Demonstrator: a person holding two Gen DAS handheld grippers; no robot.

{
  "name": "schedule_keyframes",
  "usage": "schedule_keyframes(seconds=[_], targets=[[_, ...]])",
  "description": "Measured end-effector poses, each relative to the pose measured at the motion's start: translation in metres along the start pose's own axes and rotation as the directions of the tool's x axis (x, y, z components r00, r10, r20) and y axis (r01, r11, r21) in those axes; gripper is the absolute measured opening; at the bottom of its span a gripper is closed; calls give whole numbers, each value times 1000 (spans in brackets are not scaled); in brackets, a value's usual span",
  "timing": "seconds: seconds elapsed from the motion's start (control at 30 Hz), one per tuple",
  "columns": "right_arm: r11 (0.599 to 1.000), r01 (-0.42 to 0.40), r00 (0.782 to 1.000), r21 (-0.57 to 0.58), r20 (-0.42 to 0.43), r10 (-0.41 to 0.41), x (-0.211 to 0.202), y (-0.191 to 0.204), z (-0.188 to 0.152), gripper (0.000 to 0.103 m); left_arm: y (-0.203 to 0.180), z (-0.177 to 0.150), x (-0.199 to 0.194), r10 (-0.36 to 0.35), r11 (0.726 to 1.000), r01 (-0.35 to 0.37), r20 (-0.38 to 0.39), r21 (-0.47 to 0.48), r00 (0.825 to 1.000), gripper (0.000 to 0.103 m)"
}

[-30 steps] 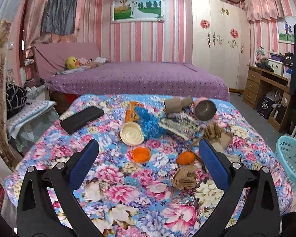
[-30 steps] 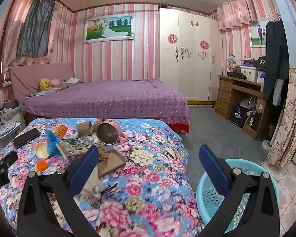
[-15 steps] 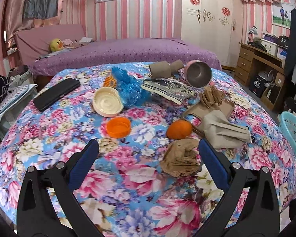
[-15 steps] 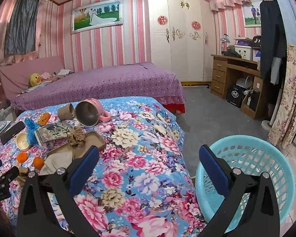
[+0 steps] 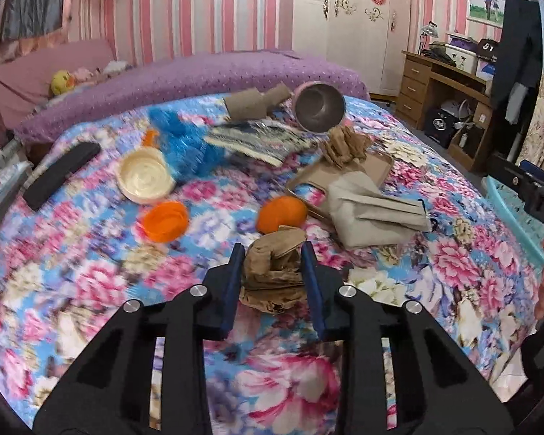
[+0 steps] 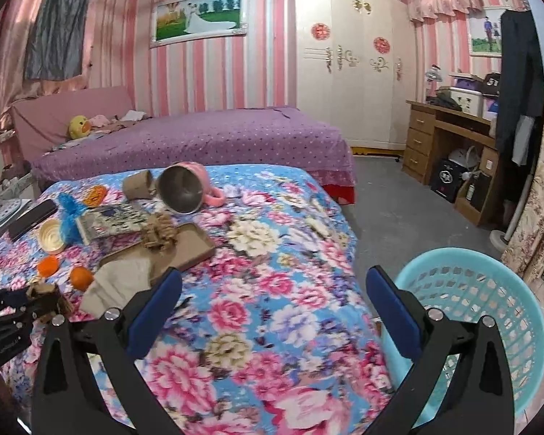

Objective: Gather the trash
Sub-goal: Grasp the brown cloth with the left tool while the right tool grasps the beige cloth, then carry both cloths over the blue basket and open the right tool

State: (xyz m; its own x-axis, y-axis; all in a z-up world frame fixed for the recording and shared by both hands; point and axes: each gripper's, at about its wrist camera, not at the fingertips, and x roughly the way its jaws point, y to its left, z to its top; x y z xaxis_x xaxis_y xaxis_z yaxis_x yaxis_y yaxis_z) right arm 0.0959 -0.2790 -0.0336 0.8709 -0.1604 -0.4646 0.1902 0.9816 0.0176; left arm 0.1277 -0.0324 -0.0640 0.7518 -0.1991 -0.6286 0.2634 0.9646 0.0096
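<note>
My left gripper is closing its jaws on a crumpled brown paper wad, one blue pad pressing each side of it. The wad is creased and folded over on itself, dull tan, lying on the floral bedspread right between my jaws; whether it is lifting off the cloth I cannot tell. Just beyond the jaws an orange is sitting almost against the wad's far edge. Past it and to the right of the jaws a folded grey-beige cloth is lying partly over a flat brown tray. To the left beyond the jaws an orange lid and a cream lid are resting near each other.

My right gripper is hovering with its jaws wide apart, nothing between them but bedspread below. Beside the right jaw a turquoise plastic basket is standing on the floor next to the bed. Far left of these jaws the left gripper and its paper wad are showing at the frame edge.
</note>
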Motion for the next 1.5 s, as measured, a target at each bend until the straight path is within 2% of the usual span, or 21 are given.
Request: schedule_keyframes(seconds=[0.13, 0.27, 0.33, 0.4, 0.47, 0.5, 0.53, 0.57, 0.63, 0.73, 1.0, 1.5], targets=[[998, -49, 999, -30, -22, 48, 3, 22, -4, 99, 18, 5, -13, 48, 998, -47, 29, -34, 998, 30], [992, -108, 992, -60, -66, 104, 13, 51, -10, 98, 41, 9, -23, 148, 987, -144, 54, -66, 988, 30], [989, -128, 988, -81, -94, 120, 21, 64, -13, 98, 49, 9, -26, 170, 983, -165, 56, -82, 984, 30], [983, -153, 981, -103, -131, 139, 30, 79, -18, 90, 57, 9, -29, 179, 980, -173, 58, -102, 982, 31], [975, -194, 969, -111, -177, 173, 38, 89, -22, 73, 62, 8, -32, 184, 978, -177, 61, -112, 981, 31], [972, -205, 964, -117, -195, 180, 41, 93, -24, 70, 63, 8, -32, 188, 977, -180, 62, -113, 980, 31], [969, -213, 960, -128, -210, 183, 44, 98, -25, 63, 64, 7, -32, 191, 977, -183, 63, -113, 980, 31], [963, -231, 954, -137, -225, 197, 46, 101, -27, 51, 65, 7, -31, 195, 976, -187, 61, -112, 979, 31], [954, -265, 942, -141, -248, 225, 48, 106, -28, 37, 66, 7, -28, 200, 975, -193, 56, -111, 978, 31], [947, -294, 935, -132, -245, 257, 47, 105, -28, 29, 67, 6, -27, 204, 974, -197, 55, -115, 977, 31], [957, -265, 959, -117, -136, 249, 20, 70, -11, 26, 48, 11, -29, 211, 974, -202, 90, -101, 973, 31], [989, -135, 990, -64, -57, 131, -7, -39, -1, 26, -13, 27, -26, 133, 988, -120, 136, -101, 982, 31]])
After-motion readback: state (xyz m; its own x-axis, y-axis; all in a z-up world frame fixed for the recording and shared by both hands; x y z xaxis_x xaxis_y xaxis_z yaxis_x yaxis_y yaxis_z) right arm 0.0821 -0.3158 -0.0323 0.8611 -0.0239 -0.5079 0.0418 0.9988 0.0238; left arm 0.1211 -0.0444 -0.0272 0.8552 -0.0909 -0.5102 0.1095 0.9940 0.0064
